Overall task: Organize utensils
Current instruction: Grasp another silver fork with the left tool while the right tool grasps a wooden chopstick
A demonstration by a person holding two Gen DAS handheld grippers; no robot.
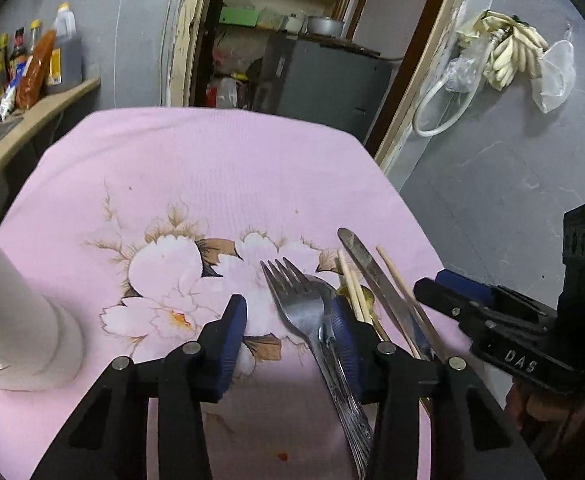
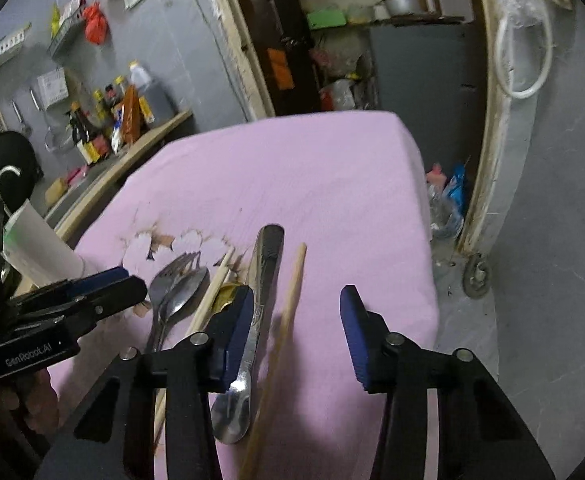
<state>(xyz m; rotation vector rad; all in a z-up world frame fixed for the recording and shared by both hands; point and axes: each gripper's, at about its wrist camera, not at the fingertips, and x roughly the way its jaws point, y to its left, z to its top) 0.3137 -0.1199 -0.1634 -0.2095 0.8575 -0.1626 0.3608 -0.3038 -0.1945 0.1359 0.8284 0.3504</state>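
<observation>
Utensils lie on a pink flowered cloth (image 1: pixel 212 184). In the left wrist view a steel fork (image 1: pixel 296 300) lies between my fingers, close to the right pad, over a spoon. To its right lie chopsticks (image 1: pixel 352 284), a butter knife (image 1: pixel 376 280) and one more chopstick (image 1: pixel 408 296). My left gripper (image 1: pixel 288 320) is open above the fork. In the right wrist view my right gripper (image 2: pixel 296 320) is open over the knife (image 2: pixel 264 280) and the single chopstick (image 2: pixel 288 312). The fork and spoon (image 2: pixel 176 296) lie to the left. A white cylindrical holder (image 1: pixel 16 312) stands at the left.
The cloth (image 2: pixel 332 184) covers a small table whose right edge drops to a grey floor (image 2: pixel 552 280). A wooden shelf with sauce bottles (image 1: pixel 24 68) runs along the left wall. A doorway with a grey cabinet (image 1: pixel 324 80) lies beyond the table's far edge.
</observation>
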